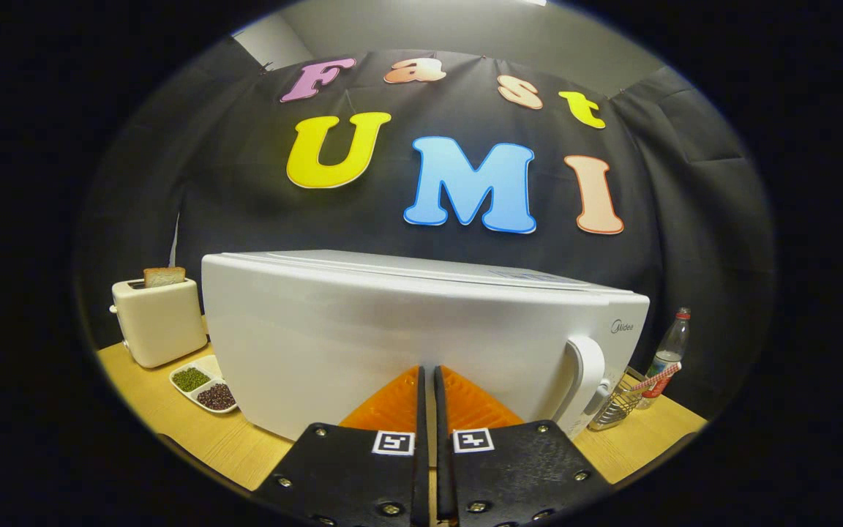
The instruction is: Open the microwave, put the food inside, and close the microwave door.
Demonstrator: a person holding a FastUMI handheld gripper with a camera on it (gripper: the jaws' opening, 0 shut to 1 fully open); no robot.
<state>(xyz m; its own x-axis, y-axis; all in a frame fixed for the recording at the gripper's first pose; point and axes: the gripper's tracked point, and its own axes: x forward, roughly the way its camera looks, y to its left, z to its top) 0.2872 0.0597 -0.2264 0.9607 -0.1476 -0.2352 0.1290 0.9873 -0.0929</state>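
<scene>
- Step in hand, as judged: either the opening has not begun or the closing is just done. The door [392, 351] of the microwave [421, 329] sits flush and shut, and the frame does not settle which.
- Gripper [426, 380]: fingers are brought together with a thin slit between them and nothing held; tips sit close against the door face, contact not certain.
- Handle [584, 380]: stands to the right of the fingers, at the door's right edge, apart from them.
- Food: a toaster [160, 320] with a slice of bread [165, 277] and a dish [204, 383] of beans lie left of the fingers, beside the microwave.
- Next move, if opening: shift right, spread the fingers, hook the handle.
- Pose: gripper points level, nearly square to the door.
</scene>
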